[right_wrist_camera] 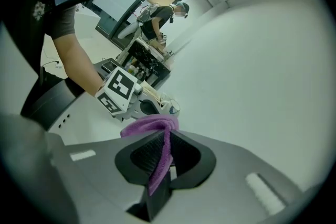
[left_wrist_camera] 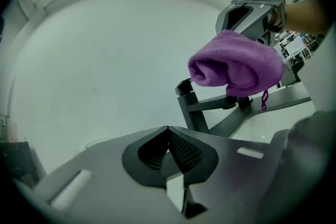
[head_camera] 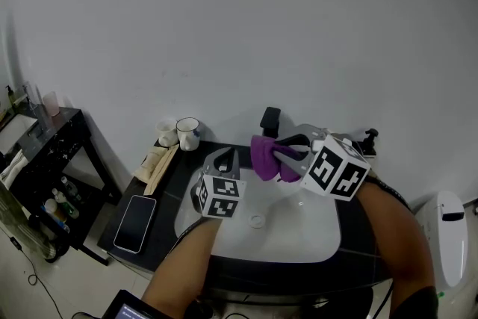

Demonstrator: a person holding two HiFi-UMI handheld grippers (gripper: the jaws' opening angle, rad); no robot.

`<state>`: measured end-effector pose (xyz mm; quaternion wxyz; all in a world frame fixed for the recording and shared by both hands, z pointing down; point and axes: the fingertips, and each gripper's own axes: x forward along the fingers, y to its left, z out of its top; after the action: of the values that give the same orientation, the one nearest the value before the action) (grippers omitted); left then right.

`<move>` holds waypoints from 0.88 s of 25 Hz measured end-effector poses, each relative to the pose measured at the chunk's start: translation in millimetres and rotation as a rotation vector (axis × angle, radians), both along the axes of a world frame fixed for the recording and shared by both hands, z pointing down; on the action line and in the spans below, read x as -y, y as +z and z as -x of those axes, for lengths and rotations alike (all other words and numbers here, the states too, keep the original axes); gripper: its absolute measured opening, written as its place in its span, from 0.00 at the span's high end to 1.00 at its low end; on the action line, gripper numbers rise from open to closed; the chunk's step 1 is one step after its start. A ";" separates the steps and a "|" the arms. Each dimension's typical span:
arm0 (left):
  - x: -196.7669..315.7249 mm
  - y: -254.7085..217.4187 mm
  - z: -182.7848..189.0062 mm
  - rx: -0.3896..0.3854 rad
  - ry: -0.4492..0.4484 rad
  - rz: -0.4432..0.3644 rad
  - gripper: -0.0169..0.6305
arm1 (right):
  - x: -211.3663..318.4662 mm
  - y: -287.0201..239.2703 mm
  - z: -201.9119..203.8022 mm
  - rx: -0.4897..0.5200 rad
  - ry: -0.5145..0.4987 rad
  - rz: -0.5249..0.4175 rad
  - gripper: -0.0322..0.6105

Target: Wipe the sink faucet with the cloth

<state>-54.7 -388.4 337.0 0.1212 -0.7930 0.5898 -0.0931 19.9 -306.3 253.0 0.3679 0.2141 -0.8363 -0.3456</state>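
A: Layout?
B: A dark counter (head_camera: 166, 211) is set against a white wall, with a white sink (head_camera: 299, 231) sunk into it. The black faucet (head_camera: 269, 118) is mounted at the back rim, and its spout is run out over the basin.
A: Who's got the cloth?
B: It's carried by the right hand-held gripper (head_camera: 282, 153), which is held over the basin at spout height and clenched on the purple cloth (head_camera: 266, 155). In the right gripper view only a thin fold is pinched between the pads, and the bulk is bunched past the tips. That's judged deliberate: a soft wad is presented to the metal and the jaws are kept off it.
A: Contact made?
B: In the left gripper view the cloth is seen right on top of the spout. Touching or just above can't be told.
A: Left side?
B: The left hand-held gripper (head_camera: 226, 160) is parked low over the basin's left half, with its jaws closed on nothing. It's probably kept there so the wipe path isn't blocked.
A: Stage?
B: The wipe is judged to be at the spout. The post and base are likely left to do.
A: Risk?
B: With so thin a pinch, the cloth could be dragged out on a hard pull. The mugs (head_camera: 187, 133) and phone (head_camera: 134, 222) are placed well left, out of the sweep.
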 end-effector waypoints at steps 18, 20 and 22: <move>-6.4 0.0 -23.8 0.045 0.065 -0.030 0.95 | 125.5 30.1 -20.3 -0.005 0.228 0.008 0.89; -8.0 -2.5 -26.4 0.055 0.069 -0.044 0.95 | 123.9 32.3 -19.0 -0.024 0.207 0.017 0.89; -7.6 -2.4 -26.2 0.057 0.065 -0.046 0.95 | 121.5 35.8 -17.0 -0.044 0.192 0.035 0.89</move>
<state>-28.6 -380.9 334.6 0.1589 -0.8056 0.5622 -0.0984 36.9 -427.8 288.8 0.4213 0.2790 -0.8096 -0.2987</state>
